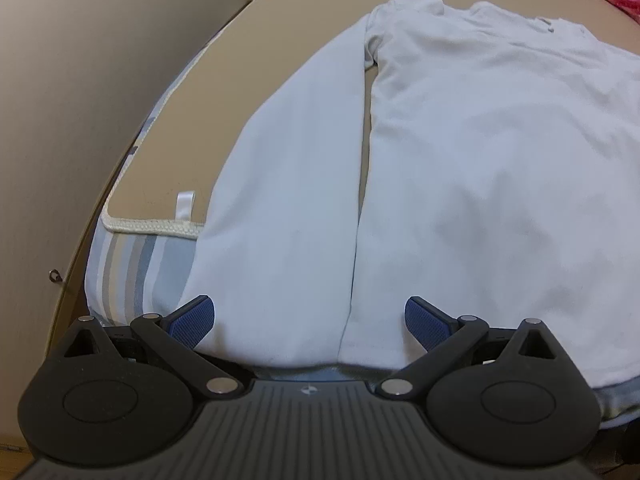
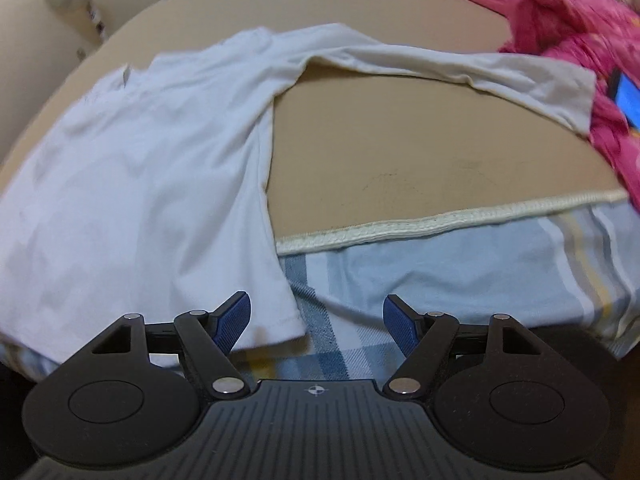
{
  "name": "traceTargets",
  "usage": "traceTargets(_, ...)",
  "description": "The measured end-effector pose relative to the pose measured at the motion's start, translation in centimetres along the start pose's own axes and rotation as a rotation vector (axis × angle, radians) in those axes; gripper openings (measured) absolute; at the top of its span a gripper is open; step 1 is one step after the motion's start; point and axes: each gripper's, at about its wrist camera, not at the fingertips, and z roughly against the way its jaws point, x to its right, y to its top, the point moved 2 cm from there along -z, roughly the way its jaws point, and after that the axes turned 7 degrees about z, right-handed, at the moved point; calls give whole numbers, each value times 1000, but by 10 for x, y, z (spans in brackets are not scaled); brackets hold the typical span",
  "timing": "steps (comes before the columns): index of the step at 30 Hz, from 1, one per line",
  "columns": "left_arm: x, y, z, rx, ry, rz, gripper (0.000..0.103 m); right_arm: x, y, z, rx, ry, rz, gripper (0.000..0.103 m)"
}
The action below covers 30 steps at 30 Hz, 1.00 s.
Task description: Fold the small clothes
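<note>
Shirt hem [image 1: 304,344] between spread fingers [image 1: 196,320]

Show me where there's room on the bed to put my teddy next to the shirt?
Best spot: the bare tan mat between the white shirt, its outstretched sleeve and the mat's cream edge. A narrower tan strip lies beside the other sleeve. The pink blanket crowds the far side.

Both looking low and close across the bed from its near edge; shared: white shirt [image 1: 480,160] [image 2: 140,160], tan mat [image 1: 180,152] [image 2: 420,152].
</note>
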Motion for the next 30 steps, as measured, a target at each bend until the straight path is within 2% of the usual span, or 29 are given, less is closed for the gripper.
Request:
traceTargets(2, 0, -4, 1, 6, 0, -14, 102, -10, -4, -9, -67, -42, 86, 75)
traceTargets(5, 4, -11, 2, 14, 1, -50, 102, -18, -13, -23, -165, -10, 144, 75)
traceTargets(8, 9, -15, 4, 30, 17, -78, 102, -18, -8, -23, -98, -14, 104, 75)
traceTargets(12, 12, -14, 4, 31, 13, -81, 102, -2, 11, -17, 59, -24, -18, 74)
traceTargets(15, 12, -14, 3, 22, 2, -71, 102, 9, 17, -19, 83, 20, -73, 73)
traceTargets(16, 13, -14, 3, 20, 0, -69, 102, 10, 18, -21, 83, 36, -72, 66)
traceTargets(17, 13, -15, 3, 18, -2, -69, 102, 10, 17, -22, 72, 56, -57, 33)
traceTargets(18, 14, -15, 4, 16, -4, -73, 102, 7, 17, -24, 47, 77, -41, 9)
traceTargets(19, 15, -16, 5, 18, -9, -79, 102, 5, 17, -24, 31, 79, -41, 5)
traceTargets(21, 15, -20, 11, 34, -41, -89, 102, 6, 17, -17, 36, 89, -81, 5)
traceTargets(24, 14, -28, 27, 91, -182, -130, 102, 10, 25, -1, 69, 132, -184, 5)
traceTargets(27, 20, -37, 41, 127, -295, -190, 102, 16, 40, 9, 90, 151, -216, 5)
traceTargets(30, 35, -45, 43, 135, -350, -248, 102, 19, 52, 13, 101, 164, -225, 5)
